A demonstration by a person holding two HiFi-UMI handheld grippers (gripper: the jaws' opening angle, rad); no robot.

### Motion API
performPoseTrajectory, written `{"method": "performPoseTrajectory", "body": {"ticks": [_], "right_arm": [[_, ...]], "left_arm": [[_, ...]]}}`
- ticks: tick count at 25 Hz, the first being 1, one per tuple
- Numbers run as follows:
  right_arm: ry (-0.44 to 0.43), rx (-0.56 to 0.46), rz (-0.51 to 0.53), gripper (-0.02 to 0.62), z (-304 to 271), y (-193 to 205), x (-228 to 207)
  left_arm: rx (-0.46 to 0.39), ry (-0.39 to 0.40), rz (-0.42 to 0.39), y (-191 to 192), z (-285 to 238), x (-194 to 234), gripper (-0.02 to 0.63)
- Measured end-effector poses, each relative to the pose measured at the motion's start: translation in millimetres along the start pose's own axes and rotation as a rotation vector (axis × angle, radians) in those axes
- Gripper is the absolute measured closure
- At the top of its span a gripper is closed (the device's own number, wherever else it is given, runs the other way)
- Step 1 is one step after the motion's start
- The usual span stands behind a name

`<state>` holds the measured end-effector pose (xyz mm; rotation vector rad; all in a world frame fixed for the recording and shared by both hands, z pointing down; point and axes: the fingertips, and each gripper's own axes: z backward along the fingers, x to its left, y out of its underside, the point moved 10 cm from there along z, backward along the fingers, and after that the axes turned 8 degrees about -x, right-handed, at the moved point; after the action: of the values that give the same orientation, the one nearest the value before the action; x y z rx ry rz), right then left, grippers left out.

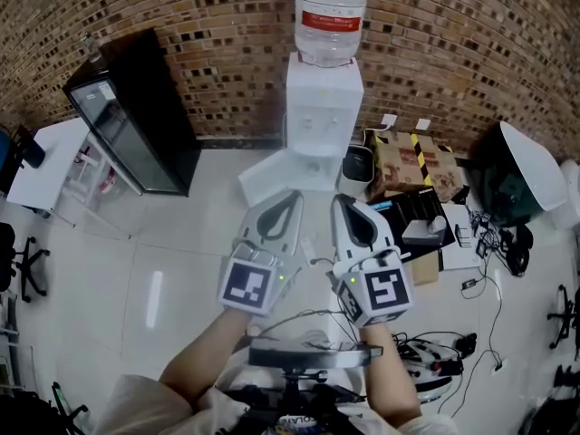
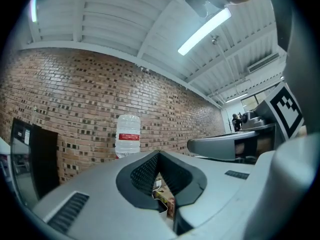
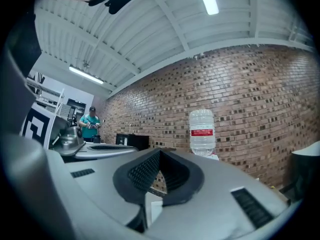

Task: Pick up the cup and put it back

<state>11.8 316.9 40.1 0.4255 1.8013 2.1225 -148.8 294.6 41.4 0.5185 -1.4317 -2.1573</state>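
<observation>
No cup shows in any view. A white water dispenser (image 1: 323, 107) with a clear bottle (image 1: 332, 7) on top stands against the brick wall ahead. The bottle (image 2: 128, 134) also shows in the left gripper view, and the bottle (image 3: 202, 131) in the right gripper view. My left gripper (image 1: 294, 195) and right gripper (image 1: 338, 199) are held side by side above the floor, both pointing toward the dispenser and well short of it. The left gripper (image 2: 159, 154) has its jaw tips together with nothing between them. The right gripper (image 3: 159, 151) is likewise shut and empty.
A black glass-door cabinet (image 1: 136, 116) stands left of the dispenser, with a white table (image 1: 45, 161) further left. A black bin (image 1: 358, 163), a taped cardboard box (image 1: 403, 161) and cables (image 1: 480, 243) lie on the floor at right. A person (image 3: 90, 124) stands far off.
</observation>
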Motion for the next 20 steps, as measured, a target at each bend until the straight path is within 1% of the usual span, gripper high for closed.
{"method": "performPoseTrajectory", "body": {"ticks": [5, 8, 14, 20], "right_arm": [[0.016, 0.017, -0.008, 0.593, 6.1, 0.9, 7.8], [0.024, 0.006, 0.010, 0.592, 8.5, 0.7, 5.8], [0.036, -0.002, 0.012, 0.593, 10.2, 0.5, 9.5], [0.036, 0.005, 0.015, 0.592, 14.5, 2.9, 7.1]], "left_arm": [[-0.011, 0.017, 0.009, -2.8, 2.3, -1.2, 0.604], [-0.016, 0.032, 0.016, -2.2, 0.6, -4.4, 0.603], [-0.020, 0.054, 0.022, -2.4, 4.0, -5.8, 0.603], [-0.020, 0.053, 0.019, -4.9, 5.2, -8.9, 0.603]]}}
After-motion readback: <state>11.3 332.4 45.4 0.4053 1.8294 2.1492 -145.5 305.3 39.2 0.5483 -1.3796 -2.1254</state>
